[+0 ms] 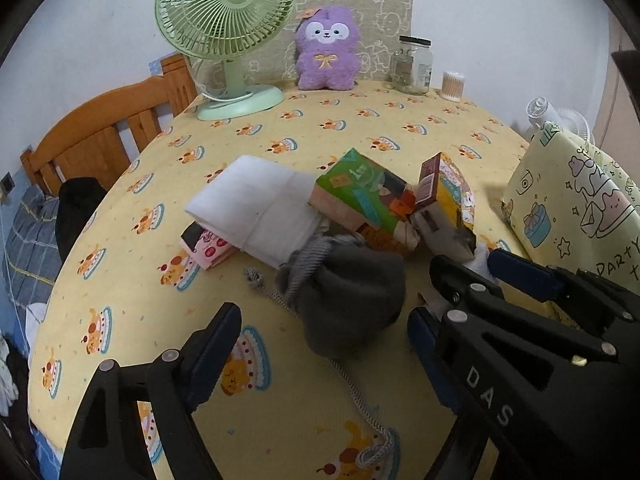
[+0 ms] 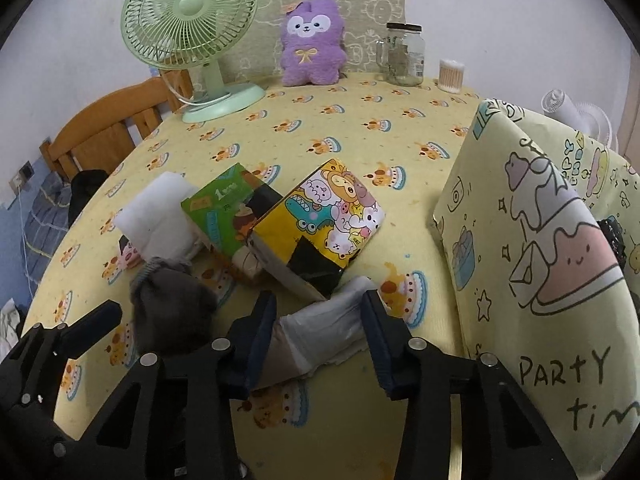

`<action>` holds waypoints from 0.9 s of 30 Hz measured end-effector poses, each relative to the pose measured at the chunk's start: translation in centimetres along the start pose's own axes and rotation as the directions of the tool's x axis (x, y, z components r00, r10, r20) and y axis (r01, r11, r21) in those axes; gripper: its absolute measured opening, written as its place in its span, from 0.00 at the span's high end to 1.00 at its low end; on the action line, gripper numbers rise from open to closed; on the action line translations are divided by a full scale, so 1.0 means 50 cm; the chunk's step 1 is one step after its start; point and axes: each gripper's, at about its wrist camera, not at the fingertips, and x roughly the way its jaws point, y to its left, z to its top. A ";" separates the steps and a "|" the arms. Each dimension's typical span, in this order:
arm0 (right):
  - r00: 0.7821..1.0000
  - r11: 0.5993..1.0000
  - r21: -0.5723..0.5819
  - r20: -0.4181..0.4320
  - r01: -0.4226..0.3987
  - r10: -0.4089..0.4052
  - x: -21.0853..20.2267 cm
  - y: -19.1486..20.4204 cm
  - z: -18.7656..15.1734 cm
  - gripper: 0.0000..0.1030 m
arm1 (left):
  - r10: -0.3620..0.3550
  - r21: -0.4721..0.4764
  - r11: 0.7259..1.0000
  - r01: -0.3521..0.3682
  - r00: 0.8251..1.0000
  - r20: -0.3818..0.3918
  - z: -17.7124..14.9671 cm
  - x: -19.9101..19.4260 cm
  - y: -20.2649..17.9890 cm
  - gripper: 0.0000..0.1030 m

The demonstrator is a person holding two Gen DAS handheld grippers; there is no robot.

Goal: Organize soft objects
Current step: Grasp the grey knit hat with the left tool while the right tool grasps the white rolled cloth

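Note:
A dark grey knit hat (image 1: 352, 300) with grey cords lies on the yellow tablecloth (image 1: 280, 412). It sits between the fingers of my left gripper (image 1: 320, 344), which stands open around it; the left pad is well clear of it. My right gripper (image 2: 318, 322) is shut on a white and grey cloth (image 2: 324, 332) that fills the gap between its pads. One finger (image 2: 96, 320) of the left gripper shows at the left of the right wrist view, beside the hat (image 2: 172, 312). A folded white cloth (image 1: 256, 208) lies behind the hat. A purple plush toy (image 1: 326, 50) sits at the back.
Green box (image 1: 360, 196), yellow cartoon box (image 2: 320, 216) and pink box (image 1: 208, 246) lie mid-table. A green fan (image 1: 224, 28), glass jar (image 1: 412, 66) and cotton swab tub (image 1: 452, 86) stand at the back. A pale patterned bag (image 2: 540, 240) stands at right, a wooden chair (image 1: 100, 132) at left.

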 end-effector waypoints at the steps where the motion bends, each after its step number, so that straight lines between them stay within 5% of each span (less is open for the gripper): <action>1: 1.000 1.000 0.001 0.003 -0.001 0.001 -0.002 0.000 0.000 0.56 | 0.001 0.002 1.000 -0.001 1.000 0.000 0.001 0.002 -0.001 0.16; 6: 1.000 1.000 0.015 0.005 -0.006 0.006 -0.003 -0.002 0.001 0.56 | 0.002 0.003 1.000 -0.002 1.000 -0.004 0.007 0.018 -0.005 0.26; 8: 1.000 1.000 0.026 0.004 -0.002 0.002 0.000 -0.003 0.002 0.56 | -0.009 0.000 1.000 0.009 1.000 -0.004 0.005 0.023 -0.003 0.41; 18: 1.000 0.999 0.042 -0.005 0.011 -0.011 -0.002 -0.004 -0.011 0.56 | -0.005 0.024 1.000 0.005 1.000 0.013 -0.007 0.009 -0.007 0.49; 27: 0.997 0.997 0.030 -0.031 -0.076 0.077 -0.011 0.006 -0.026 0.72 | -0.018 0.011 1.000 0.018 1.000 -0.004 -0.030 -0.015 -0.001 0.53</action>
